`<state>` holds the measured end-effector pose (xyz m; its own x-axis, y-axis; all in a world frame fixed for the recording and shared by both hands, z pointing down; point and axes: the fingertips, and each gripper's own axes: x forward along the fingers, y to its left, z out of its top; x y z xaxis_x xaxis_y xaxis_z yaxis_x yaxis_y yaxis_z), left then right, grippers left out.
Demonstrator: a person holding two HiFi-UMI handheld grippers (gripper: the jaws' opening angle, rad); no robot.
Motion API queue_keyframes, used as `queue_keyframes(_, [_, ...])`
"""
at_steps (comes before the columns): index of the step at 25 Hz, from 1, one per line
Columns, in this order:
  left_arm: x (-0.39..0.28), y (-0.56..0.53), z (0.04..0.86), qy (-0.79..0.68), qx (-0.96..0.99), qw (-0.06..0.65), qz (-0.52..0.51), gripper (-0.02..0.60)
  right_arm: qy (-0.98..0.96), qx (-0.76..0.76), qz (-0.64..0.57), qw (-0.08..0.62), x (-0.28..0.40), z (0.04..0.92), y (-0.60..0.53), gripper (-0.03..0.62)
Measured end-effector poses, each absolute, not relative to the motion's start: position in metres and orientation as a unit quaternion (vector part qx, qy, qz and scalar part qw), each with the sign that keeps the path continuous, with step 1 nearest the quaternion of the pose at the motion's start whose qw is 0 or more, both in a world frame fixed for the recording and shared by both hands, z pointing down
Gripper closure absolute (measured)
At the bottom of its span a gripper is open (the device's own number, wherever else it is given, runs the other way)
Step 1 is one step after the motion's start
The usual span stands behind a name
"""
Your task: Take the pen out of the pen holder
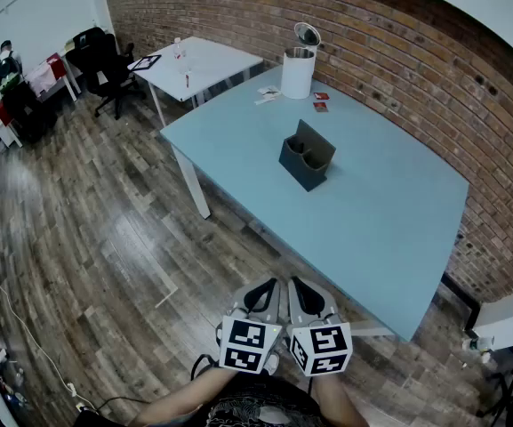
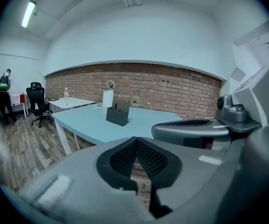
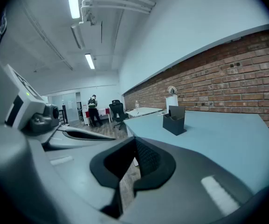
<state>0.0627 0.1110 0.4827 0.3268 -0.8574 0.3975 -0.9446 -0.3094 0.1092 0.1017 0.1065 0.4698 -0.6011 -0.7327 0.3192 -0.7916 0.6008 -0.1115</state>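
Note:
The dark grey pen holder (image 1: 307, 157) stands near the middle of the light blue table (image 1: 389, 212); it also shows small and far off in the left gripper view (image 2: 117, 114) and the right gripper view (image 3: 175, 120). A thin dark pen (image 2: 116, 106) pokes up from it in the left gripper view; the head view does not show it clearly. My left gripper (image 1: 263, 294) (image 2: 135, 146) and right gripper (image 1: 305, 294) (image 3: 135, 149) are held side by side below the table's near edge, above the floor. Both are shut and hold nothing.
A white lidded container (image 1: 298, 69) with its lid up, papers (image 1: 268, 93) and small red items (image 1: 320, 103) sit at the table's far end. Behind are a white table (image 1: 198, 60), black office chairs (image 1: 105, 65) and a person (image 1: 5, 60). A brick wall (image 1: 434, 69) runs along the right.

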Motion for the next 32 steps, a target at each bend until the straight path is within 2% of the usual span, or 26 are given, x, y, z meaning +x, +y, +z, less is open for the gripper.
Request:
queue_keyframes(16, [0.07, 0.084, 0.486, -0.572, 0.792, 0.167, 0.135, 0.583, -0.885, 0.429, 0.132, 0.123, 0.111, 0.478, 0.078, 0.589])
queue_keyframes(32, [0.041, -0.006, 0.499, -0.555, 0.802, 0.176, 0.134, 0.583, -0.876, 0.444, 0.13, 0.138, 0.08, 0.492, -0.01, 0.589])
